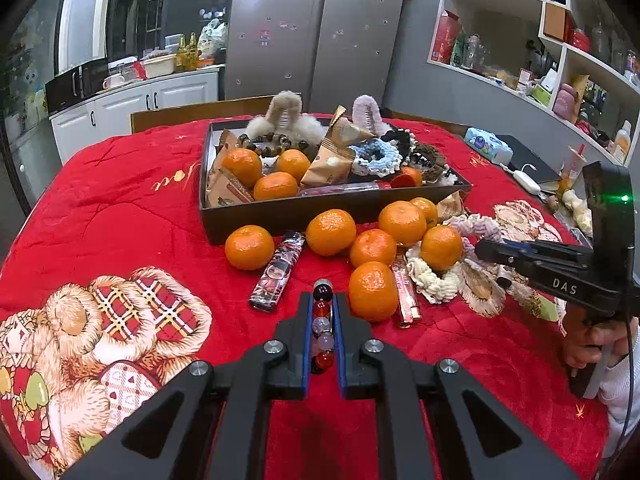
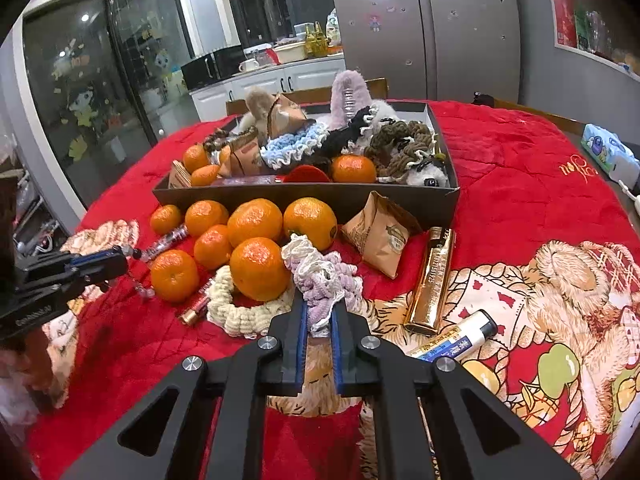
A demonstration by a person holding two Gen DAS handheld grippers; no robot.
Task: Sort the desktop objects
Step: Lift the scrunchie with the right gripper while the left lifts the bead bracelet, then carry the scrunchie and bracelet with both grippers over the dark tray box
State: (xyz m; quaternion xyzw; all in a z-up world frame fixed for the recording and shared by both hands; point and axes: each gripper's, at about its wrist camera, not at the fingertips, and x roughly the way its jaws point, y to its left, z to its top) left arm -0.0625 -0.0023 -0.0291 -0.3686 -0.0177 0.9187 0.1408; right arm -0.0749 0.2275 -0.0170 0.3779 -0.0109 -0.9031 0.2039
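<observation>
My left gripper (image 1: 323, 300) is shut on a bead bracelet (image 1: 322, 326) of red, purple and clear beads, held just above the red cloth; it shows in the right wrist view (image 2: 138, 254) too. My right gripper (image 2: 320, 304) is shut on a lilac and white crocheted scrunchie (image 2: 324, 276) beside a mandarin (image 2: 259, 269). The dark box (image 1: 280, 212) behind holds mandarins, scrunchies, snack packets and fluffy clips. Several mandarins (image 1: 331, 232) lie loose in front of it.
A patterned lighter (image 1: 277, 272) and a red lighter (image 1: 404, 292) lie near the left gripper. A cream scrunchie (image 2: 240, 312), gold lighter (image 2: 432, 280), white-blue lighter (image 2: 460, 338) and snack packet (image 2: 380, 236) lie near the right one. A tissue pack (image 1: 488, 145) sits far right.
</observation>
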